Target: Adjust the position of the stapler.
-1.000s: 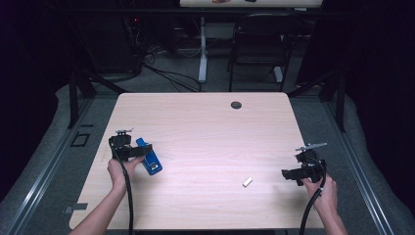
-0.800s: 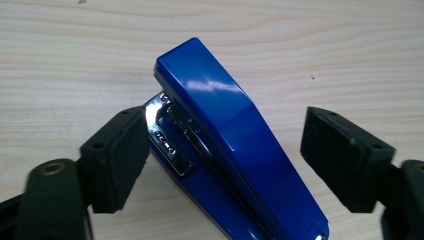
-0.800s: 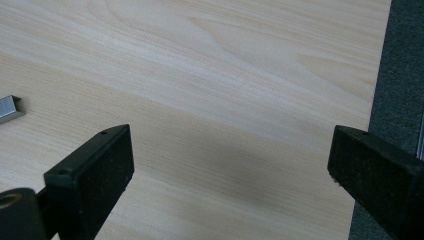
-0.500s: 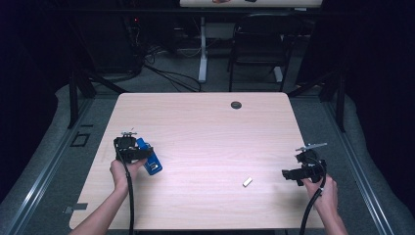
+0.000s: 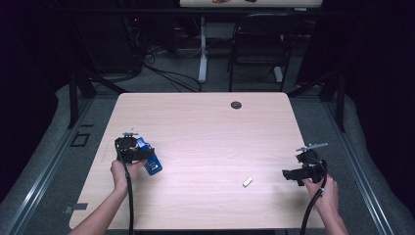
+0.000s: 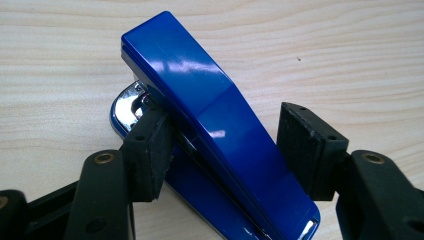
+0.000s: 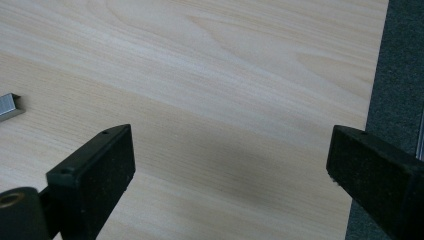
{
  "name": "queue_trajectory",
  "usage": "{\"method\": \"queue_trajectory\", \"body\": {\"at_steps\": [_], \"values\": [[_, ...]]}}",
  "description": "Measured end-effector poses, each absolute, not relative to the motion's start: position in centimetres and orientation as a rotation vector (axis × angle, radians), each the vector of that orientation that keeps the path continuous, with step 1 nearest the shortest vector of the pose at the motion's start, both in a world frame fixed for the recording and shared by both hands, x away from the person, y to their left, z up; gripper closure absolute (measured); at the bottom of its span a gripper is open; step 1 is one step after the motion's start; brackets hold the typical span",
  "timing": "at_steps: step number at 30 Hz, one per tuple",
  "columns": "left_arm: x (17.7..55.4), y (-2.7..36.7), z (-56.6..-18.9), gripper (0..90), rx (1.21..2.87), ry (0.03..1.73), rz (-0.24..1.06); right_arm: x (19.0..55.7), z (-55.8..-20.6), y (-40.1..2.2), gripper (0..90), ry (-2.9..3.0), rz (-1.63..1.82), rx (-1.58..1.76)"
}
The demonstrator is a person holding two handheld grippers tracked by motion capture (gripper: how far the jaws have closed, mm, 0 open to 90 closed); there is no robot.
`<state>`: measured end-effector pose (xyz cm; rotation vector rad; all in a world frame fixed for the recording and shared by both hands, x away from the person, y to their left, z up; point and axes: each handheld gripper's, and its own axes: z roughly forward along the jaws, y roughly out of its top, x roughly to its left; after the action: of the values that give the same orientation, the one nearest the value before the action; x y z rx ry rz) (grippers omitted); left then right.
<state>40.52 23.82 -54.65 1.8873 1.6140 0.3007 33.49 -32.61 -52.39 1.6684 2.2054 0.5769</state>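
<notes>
- Right, my left tongs (image 6: 225,145) straddle the blue stapler (image 6: 215,125), which lies flat on the bench (image 5: 205,127) near its left edge. In the left gripper view one pad (image 6: 150,150) sits against the stapler's side, while the other pad (image 6: 310,150) stands just off it, so the tongs are apart and nothing is clamped.
- From the high view, the left tongs (image 5: 131,149) and stapler (image 5: 149,159) sit together just ahead of my left hand (image 5: 122,171).
- I judge the step in hand to be gripping the stapler. I'd centre it first, so that both pads meet its flanks together; closing with one pad already touching would likely skid it sideways.
- The blue top is glossy and slopes, so I'd bite low on the body, near the middle, not at the chrome nose where it tapers.
- I'd close slowly and watch for the top arm pivoting; squeezing across the sides should leave the hinge alone.
- My right tongs (image 7: 230,175) are wide apart and hold nothing, hovering over bare bench near its right edge; the high view shows them (image 5: 293,174) by my right hand (image 5: 323,191).
- A strip of staples (image 5: 247,182) lies between the two grippers, nearer the right one, and well apart from the stapler. I'd keep the right side parked until the stapler is secure.
</notes>
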Motion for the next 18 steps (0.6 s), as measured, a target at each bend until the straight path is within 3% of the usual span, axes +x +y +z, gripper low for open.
{"method": "queue_trajectory", "body": {"at_steps": [18], "values": [[40.82,24.10,-54.54,41.5,1.909,1.589,0.255,33.43,-52.40,-32.62,5.1,2.207,0.581,1.670]]}}
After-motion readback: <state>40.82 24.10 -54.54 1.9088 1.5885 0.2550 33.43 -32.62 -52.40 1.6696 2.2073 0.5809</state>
